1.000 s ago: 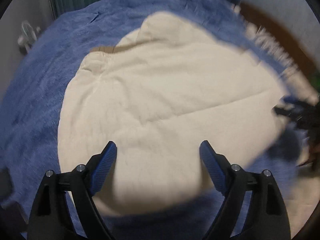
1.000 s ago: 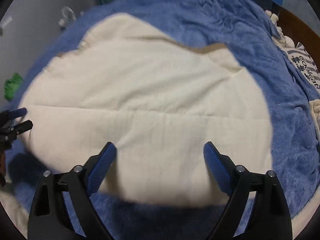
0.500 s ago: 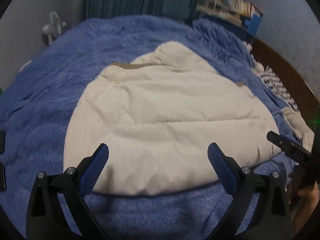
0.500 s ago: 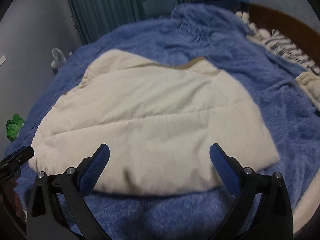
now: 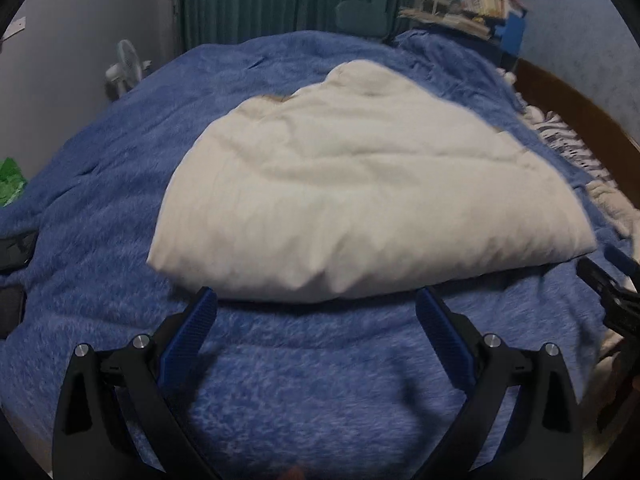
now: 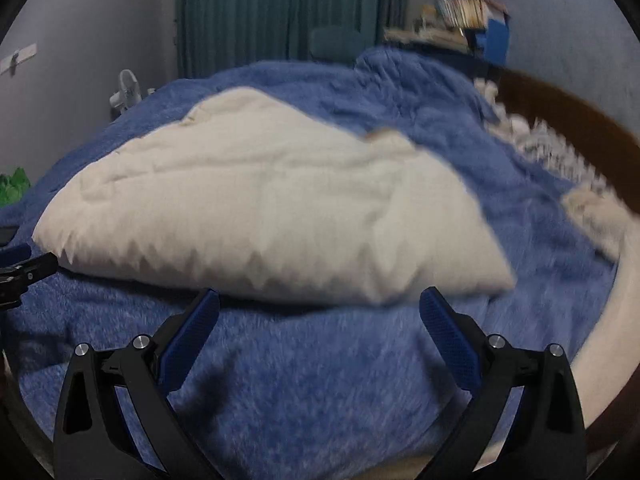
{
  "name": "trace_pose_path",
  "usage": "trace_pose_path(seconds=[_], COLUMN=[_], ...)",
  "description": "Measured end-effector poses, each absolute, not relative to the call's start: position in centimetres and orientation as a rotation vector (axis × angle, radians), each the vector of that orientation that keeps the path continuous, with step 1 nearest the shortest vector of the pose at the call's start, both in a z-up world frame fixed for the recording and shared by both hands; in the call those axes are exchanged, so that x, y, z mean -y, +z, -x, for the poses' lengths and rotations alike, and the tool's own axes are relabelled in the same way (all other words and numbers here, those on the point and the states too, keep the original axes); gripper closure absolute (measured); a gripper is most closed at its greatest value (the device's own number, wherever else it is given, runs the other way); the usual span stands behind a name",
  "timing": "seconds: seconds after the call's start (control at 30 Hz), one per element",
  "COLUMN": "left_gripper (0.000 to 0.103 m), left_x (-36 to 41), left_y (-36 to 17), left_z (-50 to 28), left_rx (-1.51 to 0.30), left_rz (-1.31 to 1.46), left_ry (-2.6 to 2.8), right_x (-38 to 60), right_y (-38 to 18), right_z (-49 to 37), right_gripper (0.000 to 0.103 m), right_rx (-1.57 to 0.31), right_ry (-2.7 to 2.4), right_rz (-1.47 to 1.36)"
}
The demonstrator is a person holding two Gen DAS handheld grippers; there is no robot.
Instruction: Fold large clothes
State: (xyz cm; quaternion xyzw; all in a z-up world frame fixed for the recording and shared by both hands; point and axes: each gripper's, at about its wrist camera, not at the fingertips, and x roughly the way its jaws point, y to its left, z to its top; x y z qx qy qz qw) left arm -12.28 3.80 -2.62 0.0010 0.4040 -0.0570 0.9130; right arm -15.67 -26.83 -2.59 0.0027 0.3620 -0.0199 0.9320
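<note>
Blue fleece everywhere: the blanket [image 5: 100,208] covers the bed from edge to edge, and at the far left of it a green bundle [image 5: 10,180] sits off the bed's left edge, with a small white fan [image 5: 124,66] standing by the wall beyond the far left corner. Moving in, the left tongs [image 5: 316,308] are spread wide, nothing between the blue pads, poised over bare blanket just short of the garment's near edge. And there it is, the cream padded garment [image 5: 360,184], folded into a thick flat bundle and lying across the middle of the bed, a brown lining showing at its far edge. In the right wrist view the same cream garment [image 6: 260,216] fills the centre, and the right tongs [image 6: 320,308] are likewise released, gaping over the blanket [image 6: 320,380] just beside the near fold, gripping nothing. Behind it all hangs a green curtain [image 6: 280,12]. Further right, a striped cloth [image 5: 572,148] lies along the bed's right edge against the brown bed frame [image 6: 580,120], and a stack of books [image 5: 480,0] sits past the far right corner.
</note>
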Motion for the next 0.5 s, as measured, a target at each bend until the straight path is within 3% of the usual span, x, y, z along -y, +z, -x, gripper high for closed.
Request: trace_pose_path(seconds=[0.5], left_gripper=[0.008], left_x=[-2.4], left_y=[-3.9], left_z=[15.1], left_rx=[-0.757], left_rz=[-0.07], left_ry=[-0.146], right_x=[27.5], right_y=[-3.9], right_z=[16.9], right_gripper=[0.006], right_rx=[-0.699], right_ry=[-0.075], right_rz=[-0.026])
